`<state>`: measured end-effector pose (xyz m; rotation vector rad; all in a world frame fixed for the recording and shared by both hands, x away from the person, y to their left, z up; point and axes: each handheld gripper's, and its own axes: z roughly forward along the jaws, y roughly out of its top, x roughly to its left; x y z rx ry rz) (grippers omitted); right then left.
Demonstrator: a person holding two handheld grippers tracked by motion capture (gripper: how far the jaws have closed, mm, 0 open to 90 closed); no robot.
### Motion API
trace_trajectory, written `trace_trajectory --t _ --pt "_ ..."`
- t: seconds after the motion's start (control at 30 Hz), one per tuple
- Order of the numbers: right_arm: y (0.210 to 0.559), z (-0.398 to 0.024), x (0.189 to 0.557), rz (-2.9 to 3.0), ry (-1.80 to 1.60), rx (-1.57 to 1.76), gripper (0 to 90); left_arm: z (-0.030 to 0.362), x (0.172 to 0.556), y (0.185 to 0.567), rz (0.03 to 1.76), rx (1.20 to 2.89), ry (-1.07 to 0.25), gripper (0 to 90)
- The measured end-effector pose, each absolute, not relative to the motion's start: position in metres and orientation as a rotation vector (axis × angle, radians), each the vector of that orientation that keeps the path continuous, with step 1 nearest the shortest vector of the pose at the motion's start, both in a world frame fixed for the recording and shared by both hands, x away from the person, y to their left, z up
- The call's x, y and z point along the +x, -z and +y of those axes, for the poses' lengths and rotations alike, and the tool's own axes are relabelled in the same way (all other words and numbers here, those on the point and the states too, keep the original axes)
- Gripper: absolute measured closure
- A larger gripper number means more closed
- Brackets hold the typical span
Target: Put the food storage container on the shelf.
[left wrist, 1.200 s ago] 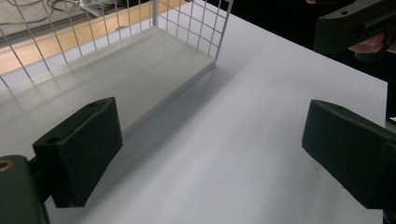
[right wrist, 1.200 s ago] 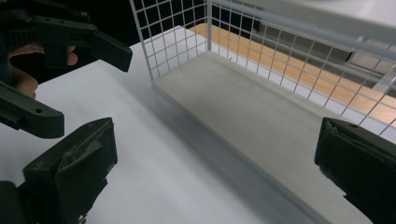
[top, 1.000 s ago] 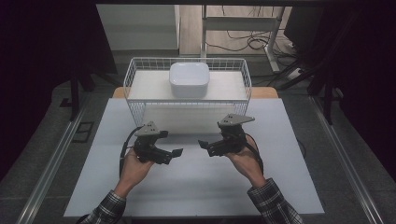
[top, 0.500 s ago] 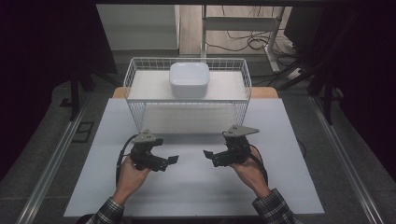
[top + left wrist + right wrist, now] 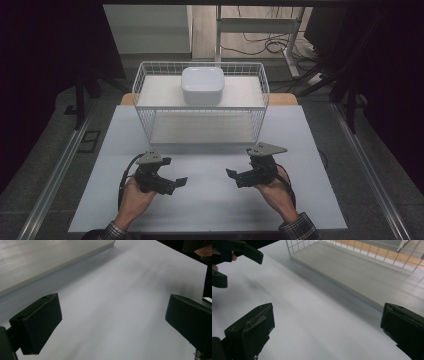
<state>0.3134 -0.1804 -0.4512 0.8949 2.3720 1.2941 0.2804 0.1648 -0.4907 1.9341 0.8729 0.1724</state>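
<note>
Both hand-held grippers hover low over the white table sheet (image 5: pixel 210 205), pointing inward at each other. My left gripper (image 5: pixel 176 184) is open and empty; in the left gripper view its jaws stand wide apart over bare sheet (image 5: pixel 112 322). My right gripper (image 5: pixel 234 178) is open and empty too, with wide-set jaws in the right gripper view (image 5: pixel 327 325). Behind them stands a white wire rack (image 5: pixel 141 107). A white rounded square bowl (image 5: pixel 202 85) sits on its upper board. A hand's width of sheet separates the rack's front from both grippers.
The rack's pale lower board (image 5: pixel 352 270) lies at sheet level ahead of the right gripper, and its edge (image 5: pixel 37 260) passes the left one. The left gripper (image 5: pixel 234 255) shows at the right gripper view's top left. Metal rails and dark floor flank the table.
Both hands and grippers have drawn back from the rack toward the table's near edge and spread slightly apart. Both stay open. The rack and bowl have not moved.
</note>
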Motion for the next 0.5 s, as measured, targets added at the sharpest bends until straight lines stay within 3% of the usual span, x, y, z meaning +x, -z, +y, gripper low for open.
trace_trajectory --t 0.5 --pt "0.464 -0.209 0.292 2.346 -1.263 0.951 0.0 0.188 0.258 0.509 0.921 1.973 -0.188 1.7"
